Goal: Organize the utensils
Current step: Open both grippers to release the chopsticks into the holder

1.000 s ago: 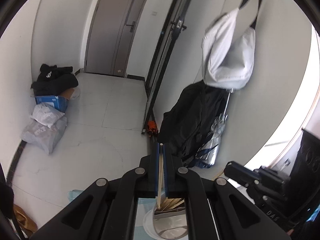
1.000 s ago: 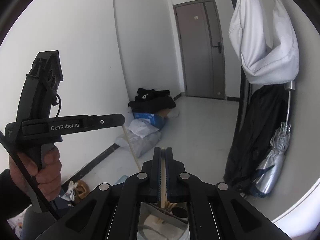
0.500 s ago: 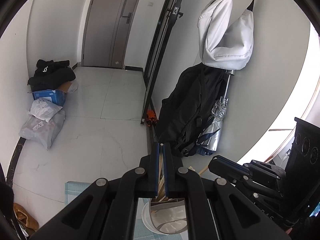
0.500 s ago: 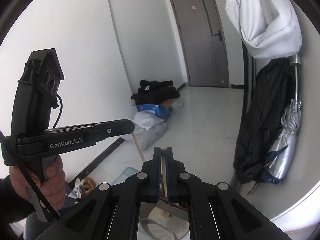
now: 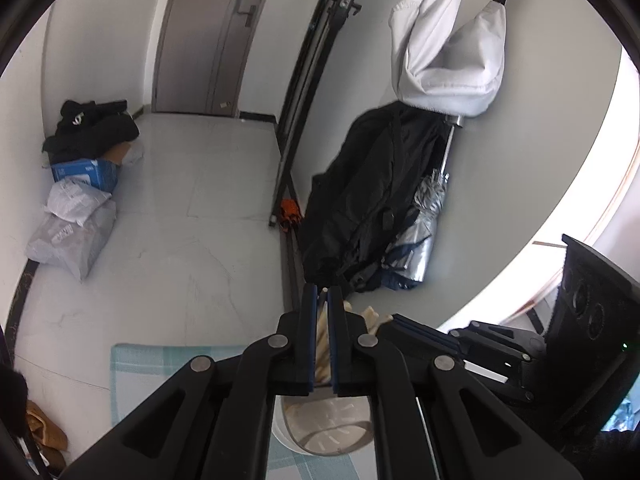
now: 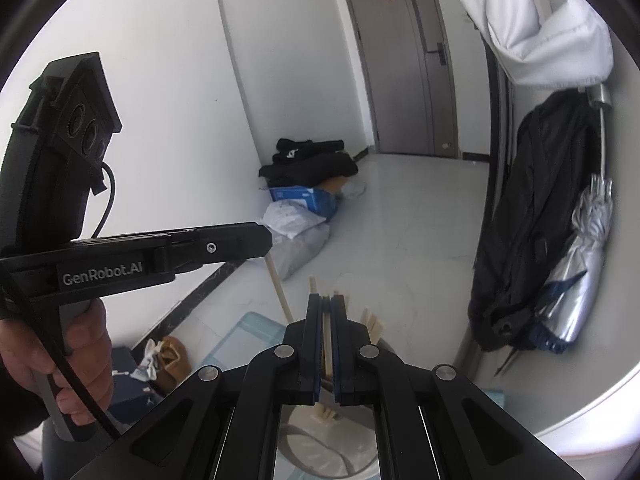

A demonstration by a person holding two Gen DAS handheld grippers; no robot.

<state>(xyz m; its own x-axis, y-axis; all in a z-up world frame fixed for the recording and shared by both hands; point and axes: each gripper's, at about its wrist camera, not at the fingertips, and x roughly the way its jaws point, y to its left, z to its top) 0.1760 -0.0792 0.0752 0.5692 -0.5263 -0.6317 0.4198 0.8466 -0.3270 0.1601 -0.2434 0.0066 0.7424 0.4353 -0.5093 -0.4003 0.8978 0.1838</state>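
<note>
My left gripper (image 5: 323,298) is shut on a pale wooden utensil handle (image 5: 322,346), held over a white utensil holder (image 5: 320,436) with more wooden utensils (image 5: 372,316) standing in it. My right gripper (image 6: 326,300) is shut on a thin wooden stick (image 6: 327,340) above the same holder (image 6: 320,440), where several wooden sticks (image 6: 374,322) stand. The left gripper also shows at the left of the right wrist view (image 6: 264,240), holding a wooden stick (image 6: 280,292). The right gripper body (image 5: 500,352) shows at the right of the left wrist view.
The holder sits on a light blue checked mat (image 5: 160,364) on a table. Beyond is a grey tiled floor (image 5: 180,248) with bags and a blue box (image 5: 84,174), a black coat and folded umbrella (image 5: 424,232) against the wall, and a grey door (image 6: 404,60).
Both grippers have tilted downward and come lower toward the holder, still shut on their wooden pieces. More of the mat and holder has come into view.
</note>
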